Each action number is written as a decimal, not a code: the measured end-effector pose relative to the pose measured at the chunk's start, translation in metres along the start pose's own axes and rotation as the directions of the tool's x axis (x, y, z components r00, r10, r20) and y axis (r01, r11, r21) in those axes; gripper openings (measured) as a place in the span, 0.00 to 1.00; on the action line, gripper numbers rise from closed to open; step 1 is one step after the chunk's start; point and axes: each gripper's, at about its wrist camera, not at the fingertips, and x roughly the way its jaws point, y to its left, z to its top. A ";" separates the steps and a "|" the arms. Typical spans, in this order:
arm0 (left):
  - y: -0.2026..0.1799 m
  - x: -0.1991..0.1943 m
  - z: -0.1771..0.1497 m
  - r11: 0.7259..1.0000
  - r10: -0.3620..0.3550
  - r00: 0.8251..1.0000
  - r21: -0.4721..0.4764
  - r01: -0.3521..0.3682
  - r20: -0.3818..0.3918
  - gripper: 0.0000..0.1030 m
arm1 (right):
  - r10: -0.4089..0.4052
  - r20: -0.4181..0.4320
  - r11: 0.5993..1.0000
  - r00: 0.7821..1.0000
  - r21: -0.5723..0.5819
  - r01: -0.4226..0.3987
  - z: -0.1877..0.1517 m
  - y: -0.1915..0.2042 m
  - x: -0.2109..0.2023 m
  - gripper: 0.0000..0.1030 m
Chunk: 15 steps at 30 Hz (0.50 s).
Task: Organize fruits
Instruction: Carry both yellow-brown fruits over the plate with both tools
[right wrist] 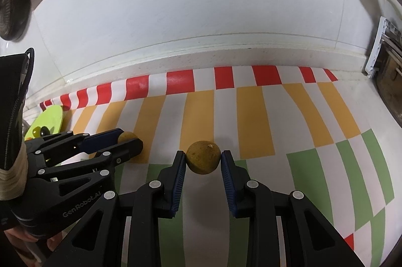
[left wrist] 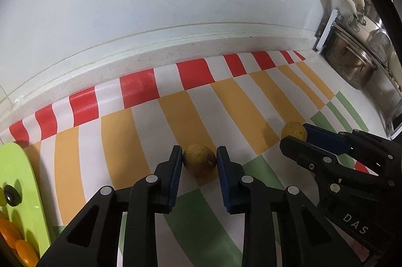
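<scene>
Left wrist view: the left gripper [left wrist: 199,159] is clamped on a round yellow-brown fruit [left wrist: 199,160] resting on the striped plastic mat [left wrist: 176,111]; rightward, the right gripper [right wrist: 203,159] pinches its own speckled yellow fruit [right wrist: 203,157], both probably bound for the far-left lime-green plate [left wrist: 22,181].

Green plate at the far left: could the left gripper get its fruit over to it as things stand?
Probably yes. The left gripper is shut on a yellow-brown fruit, and the striped mat between it and the green plate looks free. The right gripper is on the other side.
</scene>
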 end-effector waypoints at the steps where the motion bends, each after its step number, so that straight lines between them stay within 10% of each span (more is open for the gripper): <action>1: -0.001 0.001 0.000 1.000 0.000 1.000 0.003 0.000 0.001 0.27 | 0.000 0.001 1.000 1.000 0.000 0.000 0.000 0.000 0.000 0.29; 15: 0.008 -0.044 -0.013 0.999 0.028 0.997 -0.027 -0.026 0.078 0.27 | 0.022 0.030 0.999 0.999 -0.025 -0.022 0.005 0.015 -0.018 0.29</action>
